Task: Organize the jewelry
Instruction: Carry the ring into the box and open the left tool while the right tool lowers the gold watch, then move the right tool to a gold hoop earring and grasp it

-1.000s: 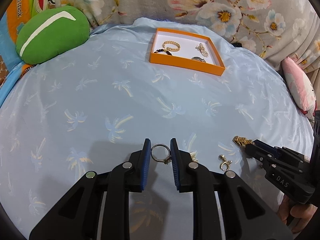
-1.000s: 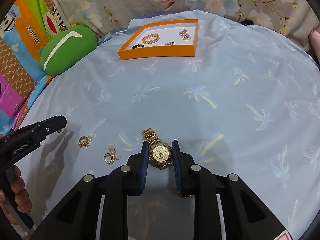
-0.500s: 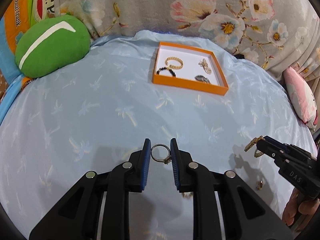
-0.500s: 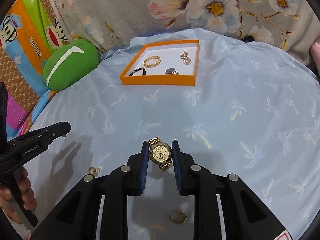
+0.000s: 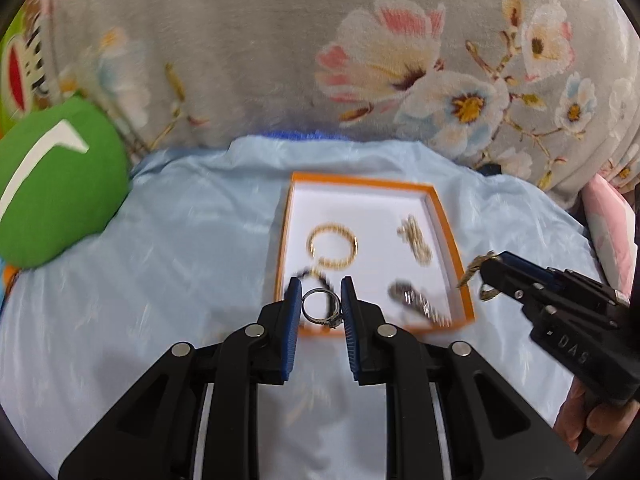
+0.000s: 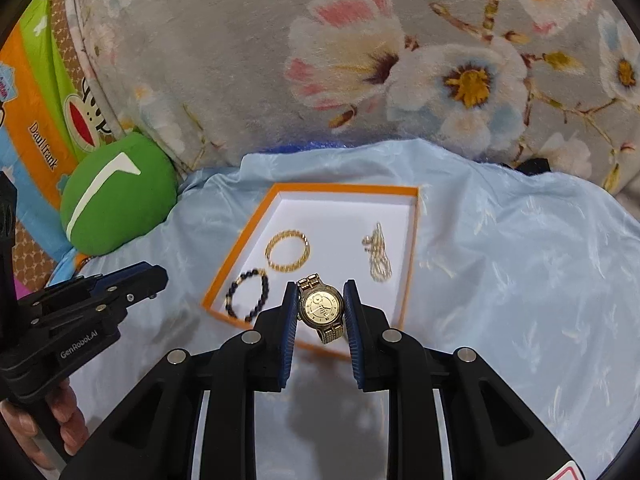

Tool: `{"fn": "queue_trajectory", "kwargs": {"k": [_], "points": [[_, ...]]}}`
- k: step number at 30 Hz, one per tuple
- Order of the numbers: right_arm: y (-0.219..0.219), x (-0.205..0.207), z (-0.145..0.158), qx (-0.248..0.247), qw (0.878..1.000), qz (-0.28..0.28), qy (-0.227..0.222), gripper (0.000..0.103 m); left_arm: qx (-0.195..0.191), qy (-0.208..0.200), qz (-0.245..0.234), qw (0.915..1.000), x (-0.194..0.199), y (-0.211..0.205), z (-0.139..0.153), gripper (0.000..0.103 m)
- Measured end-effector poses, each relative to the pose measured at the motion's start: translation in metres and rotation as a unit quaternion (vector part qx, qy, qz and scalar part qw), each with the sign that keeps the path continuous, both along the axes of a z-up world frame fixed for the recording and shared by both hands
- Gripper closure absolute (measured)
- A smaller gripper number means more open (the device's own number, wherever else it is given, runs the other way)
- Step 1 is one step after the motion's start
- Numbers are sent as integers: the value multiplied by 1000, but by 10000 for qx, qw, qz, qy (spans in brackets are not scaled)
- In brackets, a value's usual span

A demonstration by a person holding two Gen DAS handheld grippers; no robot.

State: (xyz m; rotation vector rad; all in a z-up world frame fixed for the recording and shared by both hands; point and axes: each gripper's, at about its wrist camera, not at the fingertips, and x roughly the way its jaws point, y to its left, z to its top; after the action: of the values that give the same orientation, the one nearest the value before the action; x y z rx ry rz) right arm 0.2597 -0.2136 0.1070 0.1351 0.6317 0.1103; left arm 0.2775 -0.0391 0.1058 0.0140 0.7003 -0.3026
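My left gripper (image 5: 320,304) is shut on a silver ring (image 5: 320,307), held in the air just over the near rim of the orange tray (image 5: 282,240). My right gripper (image 6: 321,307) is shut on a gold watch (image 6: 322,307), also above the tray's (image 6: 236,252) near edge. Inside the white-lined tray lie a gold chain bracelet (image 6: 287,250), a dark beaded bracelet (image 6: 247,294), a pale gold chain piece (image 6: 377,258) and a blurred silver piece (image 5: 412,300). The right gripper (image 5: 486,270) shows at the right of the left wrist view with the watch band hanging from it.
The tray sits on a light blue sheet with palm prints (image 6: 520,280). A green round cushion (image 5: 52,184) lies to the left. A grey floral blanket (image 6: 360,60) rises behind the tray. A pink item (image 5: 608,232) lies at the far right.
Both grippers have lifted off the sheet and travelled forward to the tray, carrying the ring and the watch. The loose pieces on the near sheet have dropped out of view.
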Motion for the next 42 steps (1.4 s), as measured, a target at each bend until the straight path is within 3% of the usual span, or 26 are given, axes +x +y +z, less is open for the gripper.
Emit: {"fn": "queue_trajectory", "kwargs": {"k": [5,8,12,16,17,20,23,31,36,42], "points": [[-2,62,-4,97,9999,-24,-21,81,176,-149,-100,9997,69,-33,2,84],[-9,91,-20,302,9995,-35,117,81,206,-28,-128,9997,108,-49,-9,84],[-14,109,-42,318,9987,-65,400,81,333,171,-79,9993,148,-63,-32,84],[-16,111,-59,252,9973,-87,684,81,377,305,-35,9988,163,-68,-51,83],[-17,111,-63,254,9968,-90,747,81,374,345,0,9987,165,-68,-55,80],[-14,107,-72,137,9962,-91,858,81,367,361,195,9985,169,-65,-62,53],[-11,99,-72,2,9969,-97,784,80,301,324,318,9985,167,-59,-60,40],[-19,29,-45,-25,9993,-169,337,80,-7,136,310,9994,117,-25,-31,35],[-30,-47,-43,221,9990,-188,327,78,279,-89,307,9991,43,5,-20,30],[-23,-135,-61,213,9978,-280,560,77,315,199,170,9992,-53,36,-36,29]]}}
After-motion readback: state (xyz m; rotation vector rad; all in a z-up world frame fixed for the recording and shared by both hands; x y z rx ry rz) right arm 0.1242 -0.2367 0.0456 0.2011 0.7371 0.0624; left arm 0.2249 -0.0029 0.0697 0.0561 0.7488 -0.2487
